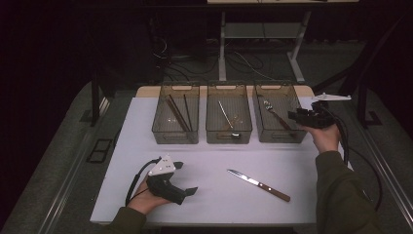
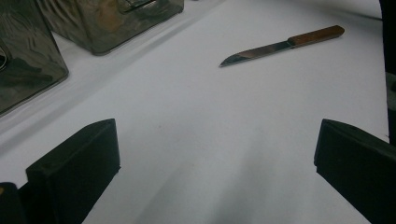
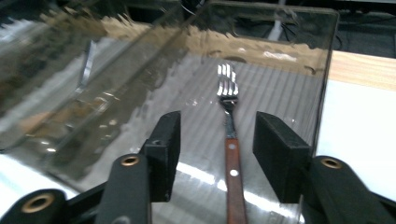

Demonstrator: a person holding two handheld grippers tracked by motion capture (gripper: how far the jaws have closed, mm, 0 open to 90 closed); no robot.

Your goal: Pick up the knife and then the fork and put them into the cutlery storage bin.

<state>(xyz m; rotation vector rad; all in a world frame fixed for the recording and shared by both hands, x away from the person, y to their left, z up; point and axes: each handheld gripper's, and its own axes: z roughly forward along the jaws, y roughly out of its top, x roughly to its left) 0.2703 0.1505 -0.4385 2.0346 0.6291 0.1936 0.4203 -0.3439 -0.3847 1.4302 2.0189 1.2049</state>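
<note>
I have my right gripper (image 3: 217, 149) over the right-hand bin (image 1: 279, 117), jaws apart, with the fork (image 3: 229, 135) lying between them inside that bin and no pad pressing on it. I read this as the release. To finish it well I would lift straight up out of the bin, keeping the jaws parted and level so neither pad catches the handle or knocks the thin clear wall.

The fork has bright steel tines and a reddish wooden handle with pale rivets. It lies lengthwise on the bin's ribbed floor. The bin is smoky clear plastic, glossy and full of reflections, so its edges are hard to judge.

My left gripper (image 1: 181, 178) rests on the white table (image 1: 214, 161) in front of the bins, jaws wide and empty. The knife (image 1: 258, 185), with a slim steel blade and brown wooden handle, lies flat on the table in front of the bins, apart from both grippers.
</note>
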